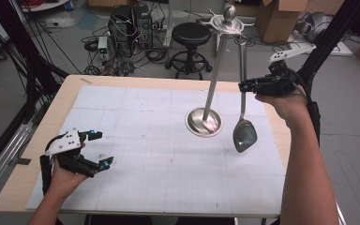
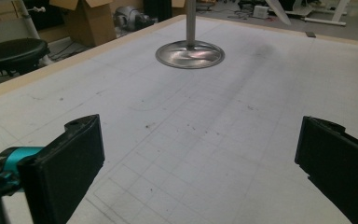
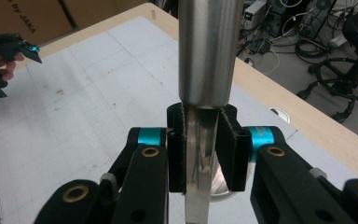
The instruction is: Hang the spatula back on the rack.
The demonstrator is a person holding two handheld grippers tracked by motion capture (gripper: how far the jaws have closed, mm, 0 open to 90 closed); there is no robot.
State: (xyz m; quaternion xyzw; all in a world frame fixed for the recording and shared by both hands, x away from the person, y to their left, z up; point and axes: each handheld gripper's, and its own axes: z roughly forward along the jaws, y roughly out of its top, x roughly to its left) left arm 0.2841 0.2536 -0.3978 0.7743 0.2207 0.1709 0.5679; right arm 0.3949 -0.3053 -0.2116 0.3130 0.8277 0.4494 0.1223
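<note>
Clamped on the ladle's point(image 1: 243, 93) flat handle, my right gripper point(image 1: 246, 86) holds it upright in the air beside the rack point(image 1: 205, 123), bowl low over the mat point(image 1: 136, 136); I judge hanging it on a top hook remains, while my left gripper point(image 1: 101, 149) rests wide and idle. Right gripper view shows pads point(image 3: 229, 149) squeezing the handle; high view shows the hooks point(image 1: 228, 24).

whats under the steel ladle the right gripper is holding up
Under the hanging steel ladle, shut in the right gripper, lies bare white gridded mat. The spot under its bowl is covered.
</note>
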